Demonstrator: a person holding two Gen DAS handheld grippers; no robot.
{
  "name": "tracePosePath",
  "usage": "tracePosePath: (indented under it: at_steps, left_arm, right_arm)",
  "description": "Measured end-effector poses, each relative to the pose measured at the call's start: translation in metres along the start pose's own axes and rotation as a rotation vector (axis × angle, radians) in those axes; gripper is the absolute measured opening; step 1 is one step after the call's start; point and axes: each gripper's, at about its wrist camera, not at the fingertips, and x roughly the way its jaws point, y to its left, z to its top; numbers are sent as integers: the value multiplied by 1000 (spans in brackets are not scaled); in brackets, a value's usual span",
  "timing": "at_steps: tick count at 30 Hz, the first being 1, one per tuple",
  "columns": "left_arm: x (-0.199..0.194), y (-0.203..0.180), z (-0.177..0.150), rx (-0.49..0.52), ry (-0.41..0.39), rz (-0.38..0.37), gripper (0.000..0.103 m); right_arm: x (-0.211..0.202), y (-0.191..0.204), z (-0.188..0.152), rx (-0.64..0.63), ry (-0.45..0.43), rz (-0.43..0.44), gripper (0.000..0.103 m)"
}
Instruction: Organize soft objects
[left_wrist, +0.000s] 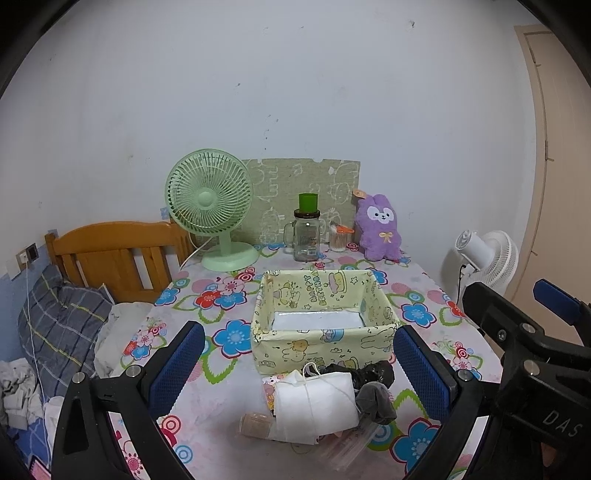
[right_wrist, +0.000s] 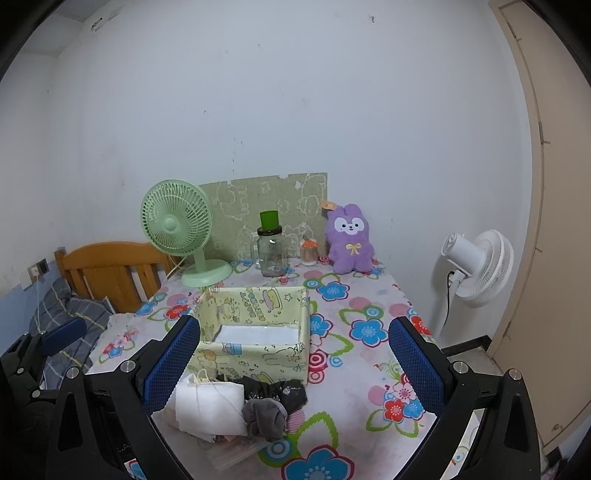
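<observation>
A heap of soft things lies on the flowered desk: a white drawstring pouch, a grey sock touching it at 3 o'clock, and a black crumpled cloth at 12 o'clock. Just beyond stands the yellow fabric storage box, open-topped. Farther, at 11 o'clock, a green desk fan; at 1 o'clock a purple plush rabbit. The left hand-held gripper and right hand-held gripper both gape wide, holding nothing
</observation>
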Motion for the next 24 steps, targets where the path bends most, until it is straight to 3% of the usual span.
tracePosePath:
  at_steps: [24]
  left_arm:
    - [7,0,-4,-18,0,-5,103]
  right_arm:
    - [5,-7,-2,23,0,-8,103]
